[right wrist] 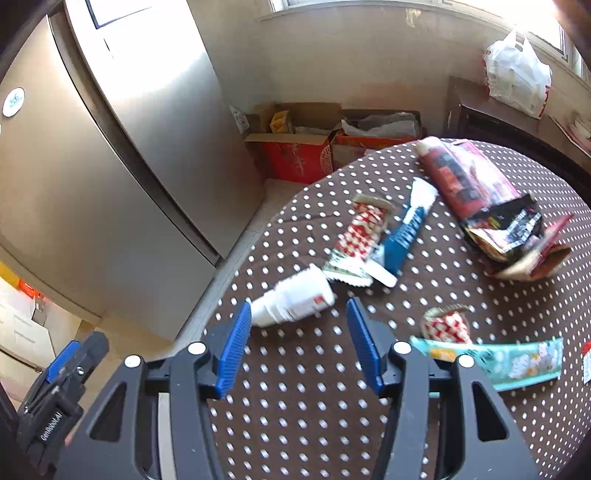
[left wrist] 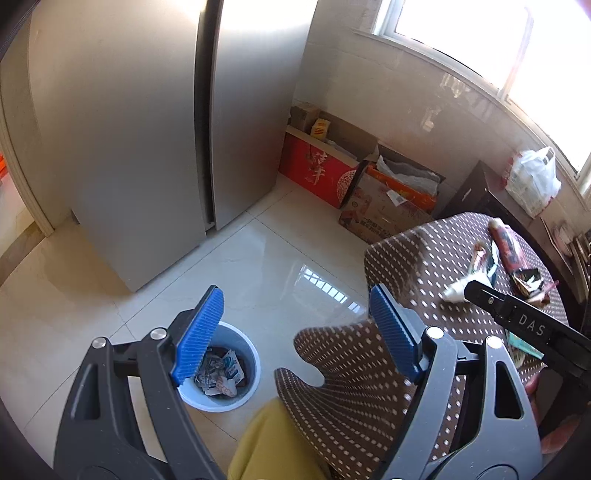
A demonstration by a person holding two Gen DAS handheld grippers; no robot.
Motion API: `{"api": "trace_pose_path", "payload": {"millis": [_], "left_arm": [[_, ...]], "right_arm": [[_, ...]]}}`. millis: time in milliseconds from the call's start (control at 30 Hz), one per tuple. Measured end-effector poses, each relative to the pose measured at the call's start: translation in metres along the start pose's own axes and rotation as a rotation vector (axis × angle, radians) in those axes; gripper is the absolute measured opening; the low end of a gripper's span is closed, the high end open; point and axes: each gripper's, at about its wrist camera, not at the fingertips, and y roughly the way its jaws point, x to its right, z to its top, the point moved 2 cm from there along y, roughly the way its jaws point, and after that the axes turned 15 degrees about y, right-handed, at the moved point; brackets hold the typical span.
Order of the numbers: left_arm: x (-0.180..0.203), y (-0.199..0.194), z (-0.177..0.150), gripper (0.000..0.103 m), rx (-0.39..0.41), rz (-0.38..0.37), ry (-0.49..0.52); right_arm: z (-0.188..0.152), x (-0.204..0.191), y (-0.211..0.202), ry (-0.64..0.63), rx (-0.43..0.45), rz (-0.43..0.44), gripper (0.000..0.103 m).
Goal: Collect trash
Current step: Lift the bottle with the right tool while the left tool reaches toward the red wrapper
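Right gripper (right wrist: 295,343) apart over dotted tablecloth (right wrist: 314,406), left gripper (left wrist: 295,332) wide above bin (left wrist: 243,369), fridge (left wrist: 147,147) behind.

You stood on glossy pale floor tiles (left wrist: 258,258), beside a tall silver double-door refrigerator (left wrist: 147,129); bright daylight poured through the window (left wrist: 461,33) above beige walls (left wrist: 388,96).

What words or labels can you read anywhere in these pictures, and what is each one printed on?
"DAS": on the right hand-held gripper, as the left wrist view shows its body.
"GenRobot.AI": on the left hand-held gripper, seen at the right wrist view's lower left.
Wrappers, cardboard boxes, fridge sticker: print too blurred to read.
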Motion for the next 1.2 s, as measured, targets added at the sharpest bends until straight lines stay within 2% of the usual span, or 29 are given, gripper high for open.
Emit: {"api": "trace_pose_path", "payload": {"millis": [200,233,267,333,600,933,1200], "left_arm": [[-0.017,0.012,0.006,0.08,-0.016,-0.001,-0.011],[-0.018,0.015,0.006,0.08,-0.019,-0.002,-0.011],[-0.019,0.017,0.006,0.08,-0.023,-0.005,-0.011],[-0.021,0.021,0.005,0.08,-0.028,-0.01,-0.012],[-0.017,0.024,-0.003,0.08,-0.047,-0.025,-0.023],[0.011,-0.003,-0.002,0.08,0.008,-0.042,0.021],[0.073,-0.023,0.004,0.08,0.043,-0.099,0.112]], "right_arm": [[0.013,-0.003,0.023,0.057,-0.024,-0.023,0.053],[0.014,-0.005,0.025,0.042,-0.02,-0.038,0.051],[0.014,-0.007,0.026,0.026,-0.019,-0.039,0.044],[0.012,-0.008,0.026,0.026,-0.007,-0.04,0.04],[0.004,-0.005,0.018,0.019,-0.003,-0.02,0.039],[-0.01,0.008,-0.033,-0.006,0.05,0.041,0.039],[-0.01,0.063,-0.094,0.041,0.157,0.046,0.039]]}}
